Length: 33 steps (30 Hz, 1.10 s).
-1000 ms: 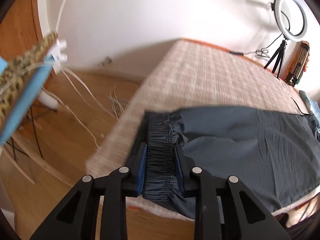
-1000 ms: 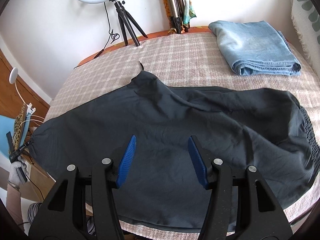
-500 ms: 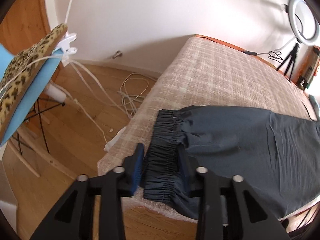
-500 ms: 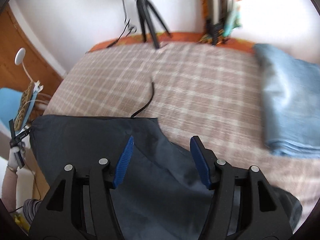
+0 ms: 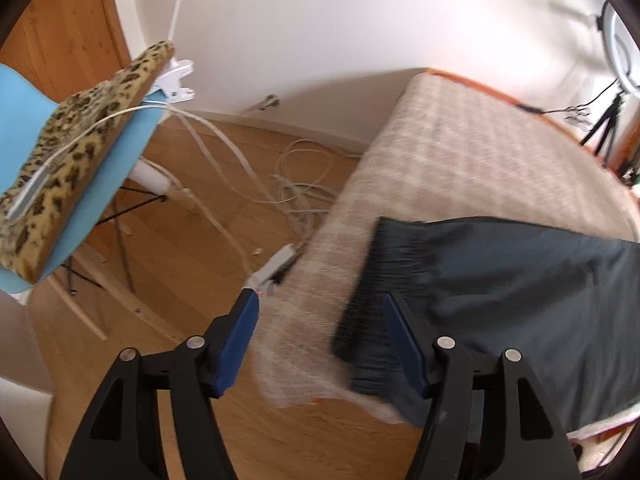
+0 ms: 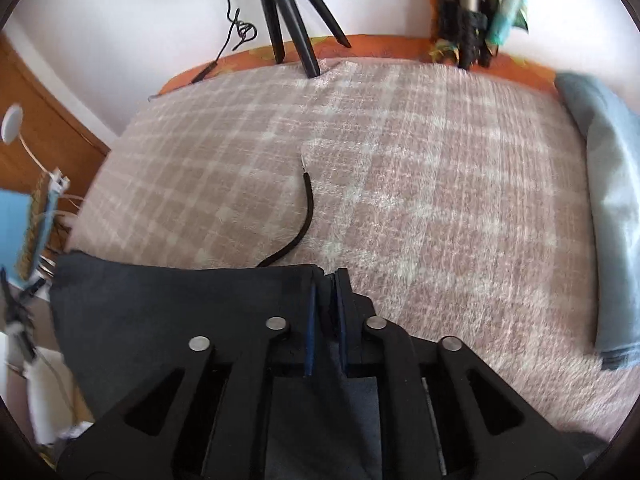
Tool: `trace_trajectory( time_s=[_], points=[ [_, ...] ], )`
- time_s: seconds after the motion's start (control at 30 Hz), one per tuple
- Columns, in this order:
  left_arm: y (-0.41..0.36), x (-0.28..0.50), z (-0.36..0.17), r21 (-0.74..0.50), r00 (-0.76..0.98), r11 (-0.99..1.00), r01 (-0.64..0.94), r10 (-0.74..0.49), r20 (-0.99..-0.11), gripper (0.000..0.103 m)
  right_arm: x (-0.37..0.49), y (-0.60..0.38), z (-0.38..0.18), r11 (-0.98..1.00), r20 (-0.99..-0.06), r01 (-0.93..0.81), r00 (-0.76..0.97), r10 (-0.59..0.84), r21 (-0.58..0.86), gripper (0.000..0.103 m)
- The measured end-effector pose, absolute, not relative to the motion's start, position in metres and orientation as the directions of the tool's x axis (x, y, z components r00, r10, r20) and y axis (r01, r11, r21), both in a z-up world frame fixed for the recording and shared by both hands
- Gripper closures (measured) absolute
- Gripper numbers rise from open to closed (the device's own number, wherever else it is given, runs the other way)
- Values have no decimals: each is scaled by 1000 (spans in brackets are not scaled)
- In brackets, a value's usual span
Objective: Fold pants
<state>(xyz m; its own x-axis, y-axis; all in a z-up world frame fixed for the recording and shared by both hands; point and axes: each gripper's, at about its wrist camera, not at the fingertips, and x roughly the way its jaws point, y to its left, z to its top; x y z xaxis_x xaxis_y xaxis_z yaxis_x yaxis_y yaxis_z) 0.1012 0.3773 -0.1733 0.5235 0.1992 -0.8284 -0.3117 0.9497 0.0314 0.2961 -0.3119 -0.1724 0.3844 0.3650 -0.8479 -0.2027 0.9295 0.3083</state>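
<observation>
Dark grey pants (image 5: 520,304) lie flat on a beige plaid blanket (image 5: 472,148). In the left wrist view their gathered elastic cuff (image 5: 384,280) rests at the blanket's near-left corner. My left gripper (image 5: 322,332) is open and empty, its right finger beside the cuff, its left finger over the floor. In the right wrist view my right gripper (image 6: 325,312) is shut on the edge of the pants (image 6: 180,312) at their far corner. A black drawstring (image 6: 302,220) trails from that corner across the blanket (image 6: 440,208).
Folded light-blue jeans (image 6: 612,216) lie at the blanket's right edge. A tripod (image 6: 292,12) stands at the far edge. A blue chair with a leopard cushion (image 5: 72,160) and white cables (image 5: 296,184) are on the wooden floor to the left.
My left gripper opened, let go of the cuff and drew back to the left. My right gripper moved to the pants' far corner and shut on the edge there.
</observation>
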Motion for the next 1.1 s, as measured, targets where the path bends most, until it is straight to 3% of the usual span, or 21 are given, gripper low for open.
trace_trajectory(
  time_s=[0.03, 0.07, 0.1, 0.3, 0.53, 0.83, 0.97, 1.1],
  points=[
    [381, 101, -176, 41, 513, 946, -323, 211, -832, 41, 291, -319, -167, 931, -839, -189, 405, 364, 313, 73],
    [384, 100, -177, 43, 505, 941, -336, 219, -835, 41, 284, -328, -160, 935, -831, -180, 428, 355, 307, 55],
    [389, 98, -177, 38, 507, 935, -354, 226, -832, 41, 272, -340, -150, 937, -817, -176, 459, 349, 302, 49],
    [375, 83, -151, -8, 587, 946, -325, 195, -785, 41, 193, -440, -112, 965, -766, -45, 599, 232, 257, 48],
    [301, 83, -140, -65, 642, 987, -149, 47, -766, 41, 154, -542, -143, 962, -829, 186, 556, 64, 199, 48],
    [258, 92, -181, -48, 554, 991, -125, 29, -832, 41, 138, -585, -173, 922, -853, 238, 499, 153, 305, 48],
    [254, 97, -195, -44, 522, 990, -131, 31, -853, 41, 109, -605, -168, 897, -827, 272, 540, 159, 349, 32],
    [258, 98, -202, -70, 516, 987, -143, 14, -856, 41, 96, -611, -185, 860, -807, 250, 529, 263, 444, 32]
  ],
)
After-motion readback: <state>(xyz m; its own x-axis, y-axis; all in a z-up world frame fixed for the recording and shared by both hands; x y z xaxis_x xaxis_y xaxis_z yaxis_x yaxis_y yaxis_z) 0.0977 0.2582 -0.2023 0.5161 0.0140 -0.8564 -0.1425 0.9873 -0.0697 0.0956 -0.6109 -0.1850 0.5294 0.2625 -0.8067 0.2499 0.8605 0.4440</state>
